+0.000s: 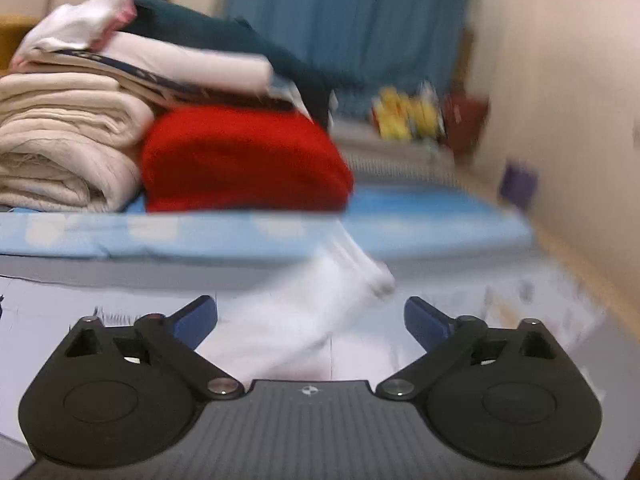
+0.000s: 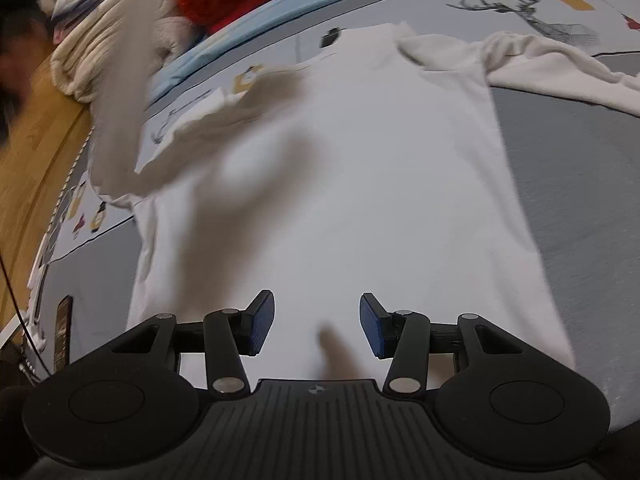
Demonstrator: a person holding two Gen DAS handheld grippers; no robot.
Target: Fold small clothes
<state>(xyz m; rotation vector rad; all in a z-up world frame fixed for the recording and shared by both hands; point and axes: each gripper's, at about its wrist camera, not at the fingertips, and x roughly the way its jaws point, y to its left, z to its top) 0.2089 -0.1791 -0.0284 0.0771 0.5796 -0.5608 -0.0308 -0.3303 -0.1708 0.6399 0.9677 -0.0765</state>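
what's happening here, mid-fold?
A person with a tool in each hand is folding a white top spread flat on a grey printed bedsheet. The left tool is wide open with nothing between its pads; a white sleeve lies blurred just ahead of it. The right tool hovers half open over the body of the top, gripping nothing. A stack of folded clothes sits behind.

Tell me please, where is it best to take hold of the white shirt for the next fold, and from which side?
Probably the right sleeve of the white shirt. It lies spread outward past the body's edge on the grey bed cover, bunched into raised wrinkles that gripper fingers can pinch. Come from above at the outer right side with the right gripper, which is open, then carry the sleeve inward over the flat body.
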